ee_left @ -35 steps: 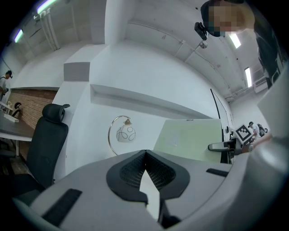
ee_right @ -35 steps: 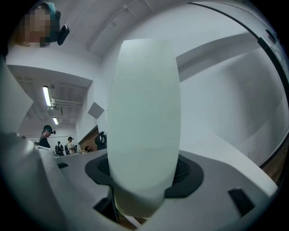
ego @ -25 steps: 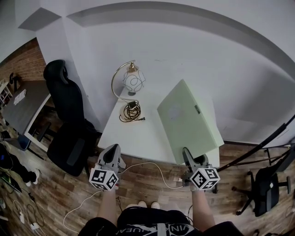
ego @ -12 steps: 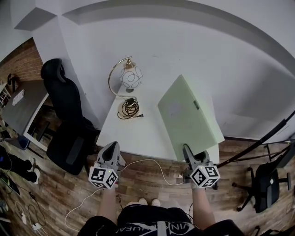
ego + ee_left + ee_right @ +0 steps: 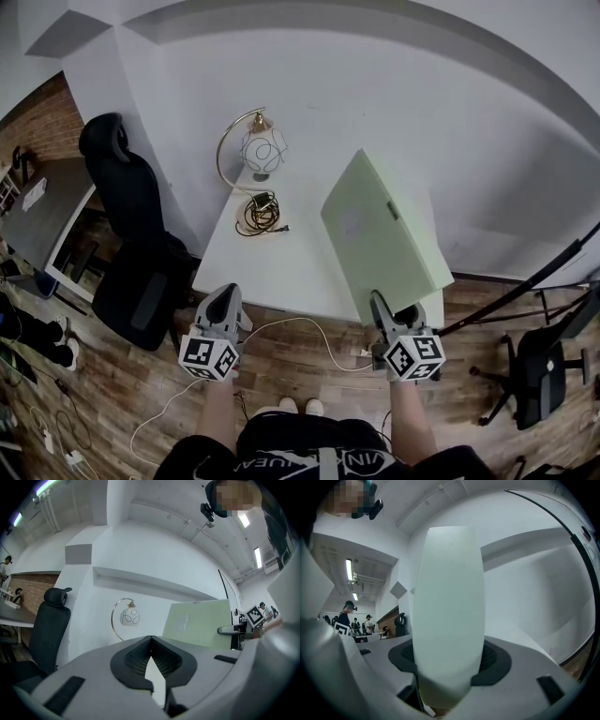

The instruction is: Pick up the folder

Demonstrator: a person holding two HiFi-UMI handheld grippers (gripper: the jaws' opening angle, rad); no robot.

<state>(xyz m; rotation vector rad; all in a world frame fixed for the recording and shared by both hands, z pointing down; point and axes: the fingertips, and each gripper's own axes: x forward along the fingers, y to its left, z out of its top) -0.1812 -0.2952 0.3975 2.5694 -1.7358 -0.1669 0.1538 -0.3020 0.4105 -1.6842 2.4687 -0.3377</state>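
Little has shifted since a second ago. In the head view the pale green, thick, flat folder (image 5: 380,230) reaches slightly further toward 12 o'clock, and the lamp and cable have drifted toward 11. That looks like the head camera moving more than the hands.

The folder hangs tilted over the 3 o'clock side of the white rectangular table (image 5: 281,272), its broad face turned toward 9 o'clock. It seems lifted clear, though no view shows its underside. The right gripper (image 5: 382,314), at the table's 5 o'clock, grasps the near narrow edge, and in its own view the dark pads press on both faces. Holding at one end probably explains the tilt, since the long body levers on the jaws.

The left gripper (image 5: 227,300) waits at 7 o'clock, clenched on nothing with its tips meeting. It looks spare for this one-handed lift.

At the table's 11 o'clock stand a gold arched lamp with a white globe shade (image 5: 255,150) and a coiled dark cable (image 5: 255,214), well apart from the folder. A black office chair (image 5: 131,244) sits off at 9 o'clock.
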